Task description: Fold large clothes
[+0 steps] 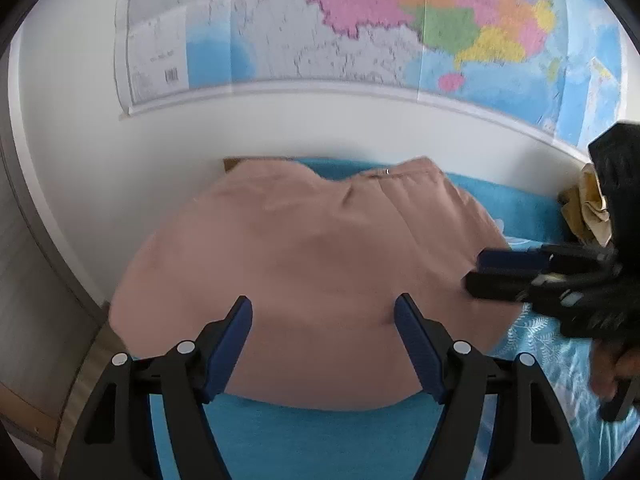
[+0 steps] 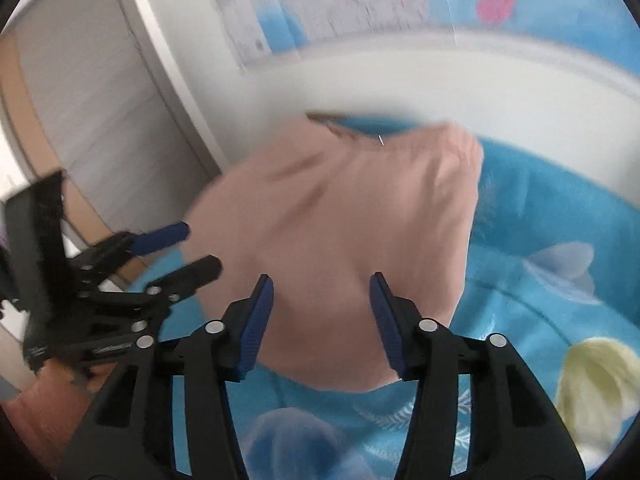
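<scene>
A large pink garment (image 1: 304, 272) lies folded into a compact block on a blue patterned sheet (image 1: 304, 440). It also shows in the right wrist view (image 2: 344, 240). My left gripper (image 1: 324, 312) is open and empty, hovering just above the garment's near edge. My right gripper (image 2: 322, 292) is open and empty over the garment's near right part. In the left wrist view the right gripper (image 1: 480, 276) sits at the garment's right edge. In the right wrist view the left gripper (image 2: 200, 248) sits at the garment's left edge.
A white wall (image 1: 280, 128) with a large coloured map (image 1: 360, 24) runs behind the bed. A yellowish crumpled cloth (image 1: 588, 208) lies at the far right by the wall. A pale yellow item (image 2: 600, 392) lies on the sheet (image 2: 540, 308) at right. A wooden bed edge (image 1: 88, 372) is at left.
</scene>
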Motion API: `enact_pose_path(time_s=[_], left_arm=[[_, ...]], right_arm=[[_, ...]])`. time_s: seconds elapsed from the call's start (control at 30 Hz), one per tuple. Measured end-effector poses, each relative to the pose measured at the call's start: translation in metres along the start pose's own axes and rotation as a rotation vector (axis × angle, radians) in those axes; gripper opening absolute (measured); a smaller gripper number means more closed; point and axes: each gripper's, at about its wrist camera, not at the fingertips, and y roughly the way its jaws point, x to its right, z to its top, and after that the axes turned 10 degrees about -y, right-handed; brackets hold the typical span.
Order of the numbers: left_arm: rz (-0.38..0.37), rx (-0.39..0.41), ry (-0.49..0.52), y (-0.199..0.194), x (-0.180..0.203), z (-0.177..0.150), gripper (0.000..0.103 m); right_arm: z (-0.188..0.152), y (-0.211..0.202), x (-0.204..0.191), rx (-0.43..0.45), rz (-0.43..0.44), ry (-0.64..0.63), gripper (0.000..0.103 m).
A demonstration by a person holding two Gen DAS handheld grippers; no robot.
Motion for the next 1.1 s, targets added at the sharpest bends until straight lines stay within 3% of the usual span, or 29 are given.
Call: enact_pose_path(time_s=[0.13, 0.27, 0.57, 0.77, 0.93, 1.1], left_arm=[[0.048, -0.033, -0.011, 0.017, 0.007, -0.009, 0.072], [0.072, -0.016, -0.016, 0.006, 0.014, -0.017, 0.08], [0.118, 0.05, -0.048, -0.029, 0.024, -0.027, 0.096], [0.167, 0.067, -0.064, -0.046, 0.031, -0.037, 0.097], [0.206, 0.068, -0.116, -0.061, 0.033, -0.044, 0.097], [0.238, 0.071, -0.154, -0.074, 0.037, -0.053, 0.097]], right_arm=[[-0.015, 0.013, 0.002, -0.039, 0.006, 0.017, 0.048], [-0.017, 0.0, -0.002, -0.003, 0.002, 0.013, 0.066], [-0.021, -0.027, -0.018, 0.069, -0.041, -0.063, 0.077], [-0.025, -0.033, -0.031, 0.086, -0.056, -0.09, 0.08], [-0.033, -0.046, -0.039, 0.115, -0.073, -0.099, 0.097], [-0.043, -0.057, -0.048, 0.123, -0.093, -0.097, 0.097]])
